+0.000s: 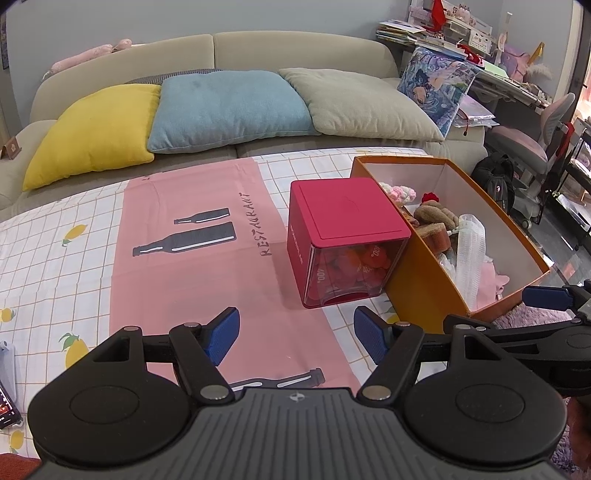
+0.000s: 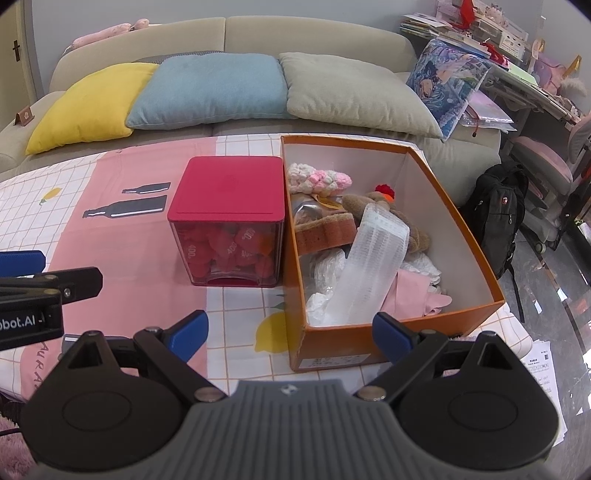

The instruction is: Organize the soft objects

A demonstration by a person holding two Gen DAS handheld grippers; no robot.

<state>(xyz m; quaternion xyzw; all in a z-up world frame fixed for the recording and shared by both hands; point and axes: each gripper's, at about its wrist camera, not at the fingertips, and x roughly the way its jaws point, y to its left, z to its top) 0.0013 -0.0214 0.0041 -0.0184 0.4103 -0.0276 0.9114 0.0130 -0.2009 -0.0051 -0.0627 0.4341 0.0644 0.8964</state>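
Note:
An orange cardboard box [image 2: 458,206] stands on the table at the right. It holds soft things: a pink and white crochet piece [image 2: 317,177], a brown plush toy [image 2: 391,210], a clear plastic mesh sleeve [image 2: 369,262], white plastic wrap and pink cloth. The box also shows in the left wrist view [image 1: 417,273]. A red box with a clear front [image 2: 229,214], full of red soft pieces, stands against its left side. My left gripper [image 1: 295,338] is open and empty above the tablecloth. My right gripper [image 2: 290,334] is open and empty before the orange box's near end.
A pink and checked tablecloth [image 1: 177,266] covers the table. Behind it is a beige sofa [image 2: 314,33] with yellow, blue and grey cushions. A black backpack [image 2: 498,218], chair and cluttered desk stand at the right. A phone [image 1: 5,402] lies at the table's left edge.

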